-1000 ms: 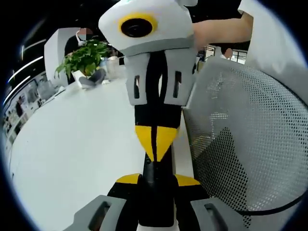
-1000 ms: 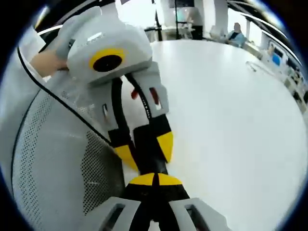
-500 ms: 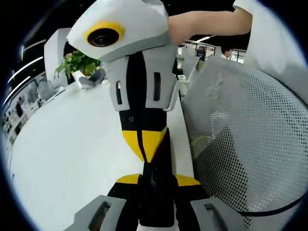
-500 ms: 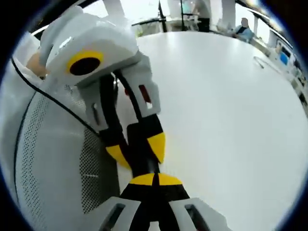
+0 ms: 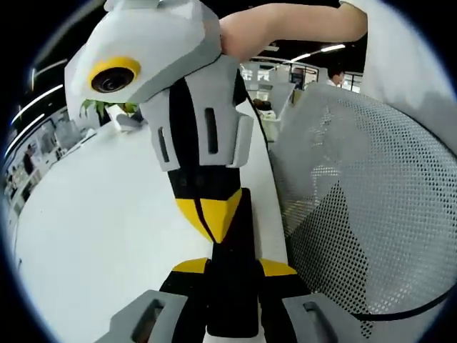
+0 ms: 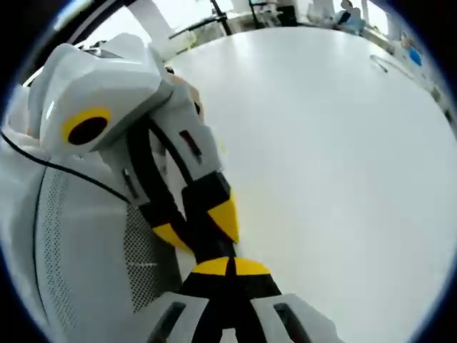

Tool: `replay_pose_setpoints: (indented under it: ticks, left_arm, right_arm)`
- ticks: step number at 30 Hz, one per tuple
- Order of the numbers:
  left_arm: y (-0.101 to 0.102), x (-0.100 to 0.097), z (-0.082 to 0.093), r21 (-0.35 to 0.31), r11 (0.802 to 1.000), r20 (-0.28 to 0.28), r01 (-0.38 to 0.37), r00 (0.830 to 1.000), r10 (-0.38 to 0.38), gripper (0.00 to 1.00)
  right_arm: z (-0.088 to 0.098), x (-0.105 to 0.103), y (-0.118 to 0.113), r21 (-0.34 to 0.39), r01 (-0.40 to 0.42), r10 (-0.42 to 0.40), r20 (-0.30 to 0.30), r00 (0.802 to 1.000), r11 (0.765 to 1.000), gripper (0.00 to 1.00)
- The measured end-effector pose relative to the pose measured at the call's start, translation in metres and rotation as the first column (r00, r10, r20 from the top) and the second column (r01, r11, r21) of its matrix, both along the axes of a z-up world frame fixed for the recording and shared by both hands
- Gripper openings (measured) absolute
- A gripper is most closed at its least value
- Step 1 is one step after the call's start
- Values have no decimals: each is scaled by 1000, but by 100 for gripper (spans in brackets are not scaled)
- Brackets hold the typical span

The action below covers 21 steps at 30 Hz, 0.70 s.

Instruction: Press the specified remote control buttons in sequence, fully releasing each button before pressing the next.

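Remote control: a long, slim black bar, standing up between the fingers of my left gripper in the left gripper view. It is pinched at its lower part, with a yellow pad pressed against each of its sides. Its face looks plain dark from here, and I cannot make out any buttons or markings on it. It hangs over the white bench, close to the edge next to the grey mesh chair back. My right gripper reaches down from above, and its two yellow fingertips are drawn together into a single point. That point sits against the upper part of the remote, just left of its centre line. A bare forearm runs off behind that gripper toward the top right. In the right gripper view my right gripper's own yellow tips meet with only a thin seam between them. They butt up against the black body clamped in the left gripper, which enters from the left. There the dark remote is hard to tell apart from the black fingers around it. The bench spreads out wide and white to the right, and the mesh chair curves along the left.
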<state>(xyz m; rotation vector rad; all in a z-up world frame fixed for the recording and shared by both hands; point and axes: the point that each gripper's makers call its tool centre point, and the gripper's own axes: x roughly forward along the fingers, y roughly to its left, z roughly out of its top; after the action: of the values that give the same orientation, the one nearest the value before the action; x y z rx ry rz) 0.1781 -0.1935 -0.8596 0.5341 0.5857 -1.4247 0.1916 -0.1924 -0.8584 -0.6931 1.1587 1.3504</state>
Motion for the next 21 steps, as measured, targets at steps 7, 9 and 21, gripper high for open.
replay_pose_setpoints:
  ticks: [7, 9, 21]
  left_arm:
    - [0, 0, 0, 1, 1000, 0, 0, 1000, 0, 25]
    - [0, 0, 0, 1, 1000, 0, 0, 1000, 0, 25]
    - [1, 0, 0, -2, 1000, -3, -4, 1000, 4, 25]
  right_arm:
    - [-1, 0, 1, -22, -28, 29, 72, 997, 999, 0]
    - [-1, 1, 0, -8, -3, 4, 74, 997, 1000, 0]
    - [5, -6, 0, 153, 37, -67, 194, 979, 988, 0]
